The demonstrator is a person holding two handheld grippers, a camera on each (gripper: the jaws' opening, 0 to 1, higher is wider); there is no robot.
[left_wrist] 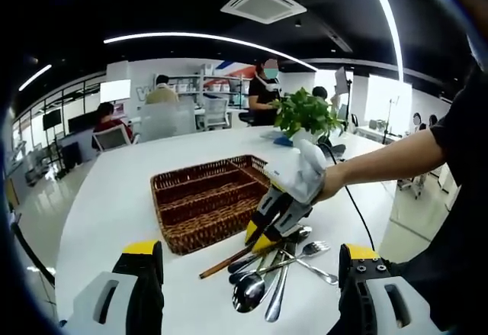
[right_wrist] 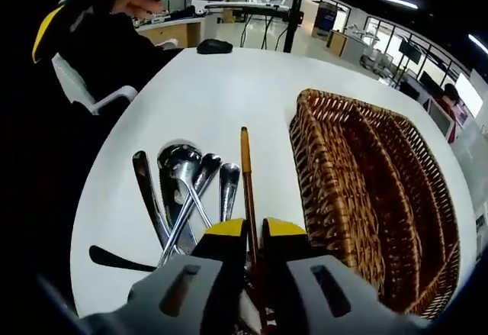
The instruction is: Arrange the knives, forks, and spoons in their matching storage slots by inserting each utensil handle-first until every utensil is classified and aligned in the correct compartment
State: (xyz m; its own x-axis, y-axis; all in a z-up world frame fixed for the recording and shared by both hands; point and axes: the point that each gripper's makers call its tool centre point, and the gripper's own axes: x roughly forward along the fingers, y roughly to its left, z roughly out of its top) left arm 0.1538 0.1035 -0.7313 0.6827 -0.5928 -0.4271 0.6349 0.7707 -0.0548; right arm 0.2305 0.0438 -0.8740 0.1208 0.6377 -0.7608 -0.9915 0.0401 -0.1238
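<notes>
A brown wicker basket (left_wrist: 206,194) (right_wrist: 366,190) with long divided compartments stands on the white table (left_wrist: 114,205); its slots show only bare wicker. Beside it lies a loose pile of steel spoons and forks (left_wrist: 278,274) (right_wrist: 183,175). A thin wooden-handled utensil (left_wrist: 229,261) (right_wrist: 246,175) lies along the basket's side. My right gripper (right_wrist: 255,232) (left_wrist: 278,213), held by a gloved hand, is down on the pile with its jaws shut on that wooden handle. My left gripper (left_wrist: 250,251) hovers above the table's near edge, wide open and holding nothing.
A potted plant (left_wrist: 305,114) stands beyond the basket. People sit at desks further back. A dark mouse (right_wrist: 213,45) lies on the table's far side, and a white chair (right_wrist: 84,91) stands at its edge. A person's arm (left_wrist: 389,163) reaches in from the right.
</notes>
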